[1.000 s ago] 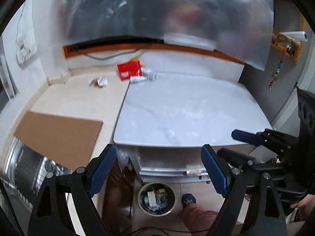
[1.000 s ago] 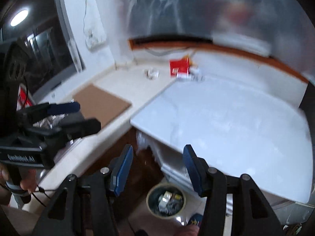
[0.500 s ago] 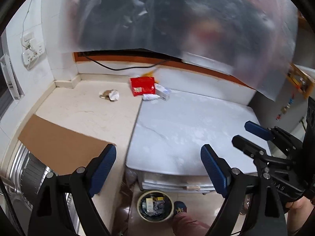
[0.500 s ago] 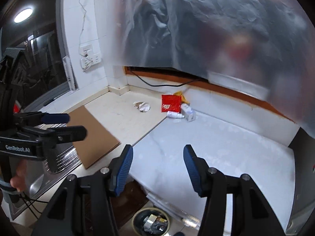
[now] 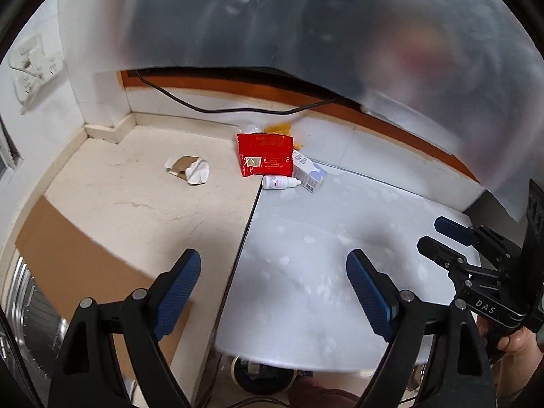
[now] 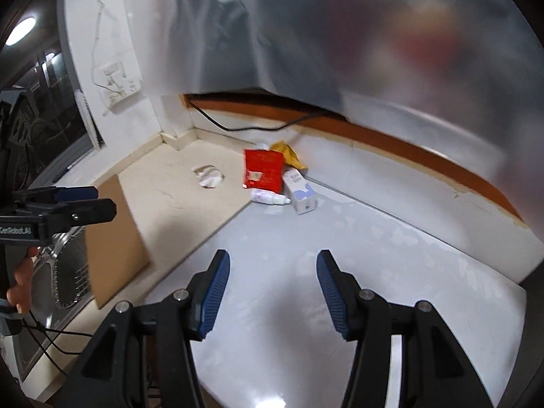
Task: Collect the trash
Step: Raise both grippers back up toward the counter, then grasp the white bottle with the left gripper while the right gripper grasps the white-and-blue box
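Red packet [image 5: 264, 154] by wall w/ small bottle [image 5: 279, 182], box [image 5: 308, 174].

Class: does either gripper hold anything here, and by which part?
Nothing is held: the left gripper and the right gripper are open and empty.

The left black plastic tool [image 5: 273, 268] is showing two angular arms tipped with ribbed blue pads [image 5: 176, 292], silver screw heads dotting its joints. The right black plastic tool [image 6: 270, 272] is wearing the same blue pads [image 6: 214, 292] and silver screws. White lettering is running along each tool's body, and thin black cables are trailing below the left handle.
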`<action>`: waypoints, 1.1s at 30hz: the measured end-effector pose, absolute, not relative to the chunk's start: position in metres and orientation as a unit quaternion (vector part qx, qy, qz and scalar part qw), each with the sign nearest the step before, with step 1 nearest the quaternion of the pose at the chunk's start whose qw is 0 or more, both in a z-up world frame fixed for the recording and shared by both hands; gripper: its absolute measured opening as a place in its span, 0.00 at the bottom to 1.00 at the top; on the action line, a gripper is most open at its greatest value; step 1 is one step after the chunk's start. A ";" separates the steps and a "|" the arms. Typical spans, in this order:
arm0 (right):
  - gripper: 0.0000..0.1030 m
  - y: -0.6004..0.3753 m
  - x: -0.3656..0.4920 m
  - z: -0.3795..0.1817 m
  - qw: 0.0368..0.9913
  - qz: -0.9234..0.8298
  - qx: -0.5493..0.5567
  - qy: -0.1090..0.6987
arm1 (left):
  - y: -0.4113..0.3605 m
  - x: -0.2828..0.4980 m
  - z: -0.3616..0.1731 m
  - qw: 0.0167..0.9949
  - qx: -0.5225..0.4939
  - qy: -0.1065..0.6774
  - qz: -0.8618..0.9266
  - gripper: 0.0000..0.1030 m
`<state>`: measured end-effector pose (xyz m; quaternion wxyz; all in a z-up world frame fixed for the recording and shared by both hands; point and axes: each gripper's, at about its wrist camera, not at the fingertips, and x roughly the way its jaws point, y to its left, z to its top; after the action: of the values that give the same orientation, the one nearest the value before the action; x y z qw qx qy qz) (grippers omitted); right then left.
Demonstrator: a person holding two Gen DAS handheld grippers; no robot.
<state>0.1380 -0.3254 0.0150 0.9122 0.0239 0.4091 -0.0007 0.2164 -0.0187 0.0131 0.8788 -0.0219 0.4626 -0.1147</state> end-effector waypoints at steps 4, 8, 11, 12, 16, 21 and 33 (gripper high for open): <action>0.52 -0.349 0.181 -0.011 0.901 0.009 0.027 0.433 | -0.029 0.251 -0.013 0.870 -0.031 0.481 -0.108 0.84; 0.52 -0.363 0.223 -0.037 0.894 0.013 0.019 0.448 | -0.042 0.285 -0.041 0.862 -0.032 0.496 -0.105 0.84; 0.52 -0.370 0.254 -0.058 0.888 0.013 0.020 0.460 | -0.052 0.309 -0.060 0.859 -0.027 0.503 -0.096 0.84; 0.52 -0.373 0.267 -0.066 0.885 0.014 0.024 0.465 | -0.053 0.317 -0.066 0.858 -0.028 0.505 -0.093 0.84; 0.52 -0.378 0.300 -0.089 0.879 0.015 0.032 0.475 | -0.054 0.343 -0.085 0.852 -0.039 0.517 -0.081 0.84; 0.52 -0.373 0.335 -0.108 0.877 0.019 0.019 0.480 | -0.050 0.363 -0.102 0.844 -0.072 0.528 -0.065 0.83; 0.36 -0.366 0.350 -0.130 0.864 0.051 -0.008 0.501 | -0.045 0.379 -0.126 0.828 -0.151 0.537 -0.053 0.83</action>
<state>0.3502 -0.3662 -0.1301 0.8637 -0.0079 0.5012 0.0515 0.3790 -0.0449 -0.1256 0.8282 -0.1507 0.5372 -0.0528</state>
